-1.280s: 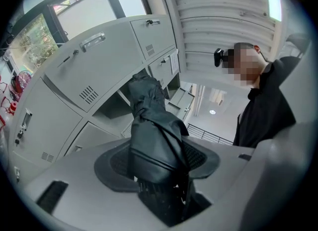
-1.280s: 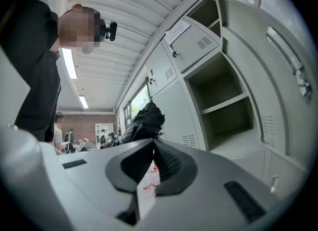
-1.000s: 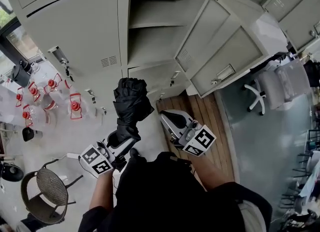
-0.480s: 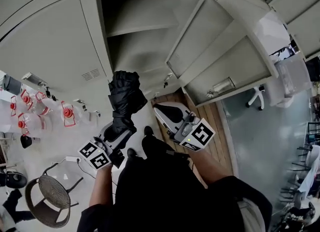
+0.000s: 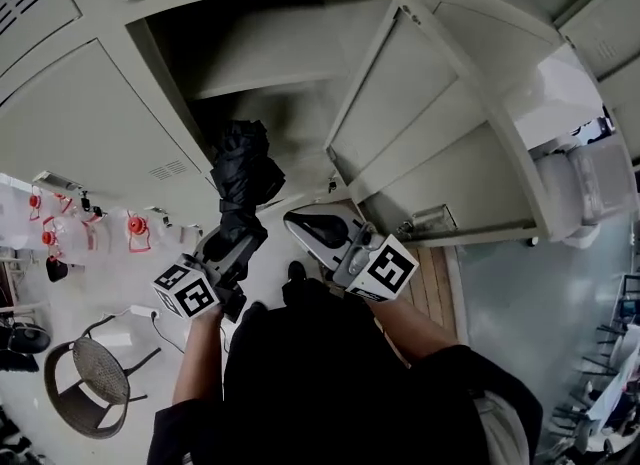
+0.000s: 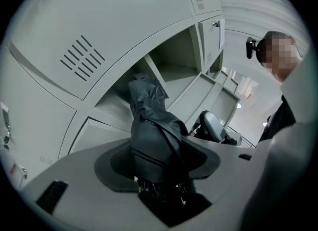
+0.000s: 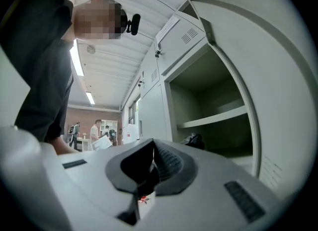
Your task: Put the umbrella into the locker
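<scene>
I am clamping the folded black fabric umbrella (image 5: 243,165) by its lower end in my left gripper (image 5: 238,238), jaws wide around it. Its top is pointing at the mouth of the open grey metal locker (image 5: 280,53). My right gripper (image 5: 302,226) is hovering alongside, jaws together and empty.

- The folded black fabric umbrella (image 5: 243,165), clamped in the left gripper (image 5: 236,238), now sits closer to the grey metal locker (image 5: 290,48). Its top overlaps the dark open compartment under the shelf (image 5: 270,83), where earlier it stood short of that opening.
- The right gripper (image 5: 300,223), jaws together, is also nearer, by the bottom edge of the open locker door (image 5: 400,103).
- The opening fills more of the head view.
</scene>
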`<state>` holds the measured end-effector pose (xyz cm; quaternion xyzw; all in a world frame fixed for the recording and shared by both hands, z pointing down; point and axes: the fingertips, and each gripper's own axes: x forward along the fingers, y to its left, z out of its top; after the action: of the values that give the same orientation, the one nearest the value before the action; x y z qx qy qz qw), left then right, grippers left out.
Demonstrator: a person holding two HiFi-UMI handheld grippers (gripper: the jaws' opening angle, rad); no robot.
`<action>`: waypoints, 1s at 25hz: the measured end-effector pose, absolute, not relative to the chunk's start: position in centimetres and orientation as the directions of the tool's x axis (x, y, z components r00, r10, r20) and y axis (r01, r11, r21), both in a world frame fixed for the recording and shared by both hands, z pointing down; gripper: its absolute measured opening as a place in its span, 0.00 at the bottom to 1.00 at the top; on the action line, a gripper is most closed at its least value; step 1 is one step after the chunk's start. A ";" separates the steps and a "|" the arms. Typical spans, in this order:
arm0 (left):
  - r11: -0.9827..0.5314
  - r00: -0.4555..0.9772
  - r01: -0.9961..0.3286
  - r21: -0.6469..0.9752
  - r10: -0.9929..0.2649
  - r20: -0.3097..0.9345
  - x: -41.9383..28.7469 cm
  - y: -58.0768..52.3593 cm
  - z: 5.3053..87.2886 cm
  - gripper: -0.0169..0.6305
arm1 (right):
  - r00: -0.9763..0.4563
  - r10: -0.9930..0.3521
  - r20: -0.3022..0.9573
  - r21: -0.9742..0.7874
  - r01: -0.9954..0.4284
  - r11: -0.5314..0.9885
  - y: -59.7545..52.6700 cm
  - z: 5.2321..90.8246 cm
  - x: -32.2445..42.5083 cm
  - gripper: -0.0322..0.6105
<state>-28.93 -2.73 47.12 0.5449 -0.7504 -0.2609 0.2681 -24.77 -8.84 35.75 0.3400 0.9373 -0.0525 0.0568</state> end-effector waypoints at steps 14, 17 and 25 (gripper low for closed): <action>0.400 -0.316 -0.693 0.600 -0.916 0.245 -33.3 -7.6 46.0 0.41 | -0.708 0.698 -0.106 -0.046 0.705 0.708 -10.0 37.2 -25.5 0.07; 0.416 -0.311 -0.694 0.588 -0.909 0.276 -34.7 -8.7 46.1 0.41 | -0.709 0.698 -0.104 -0.038 0.704 0.709 -10.4 37.3 -25.7 0.07; 0.435 -0.312 -0.685 0.584 -0.900 0.304 -37.4 -11.0 46.3 0.41 | -0.697 0.709 -0.110 -0.017 0.714 0.700 -10.5 37.1 -25.8 0.07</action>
<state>-37.38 -10.97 46.35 0.5012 -0.7906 -0.1763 0.3043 -25.81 -10.53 37.09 0.3864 0.9207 -0.0290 0.0474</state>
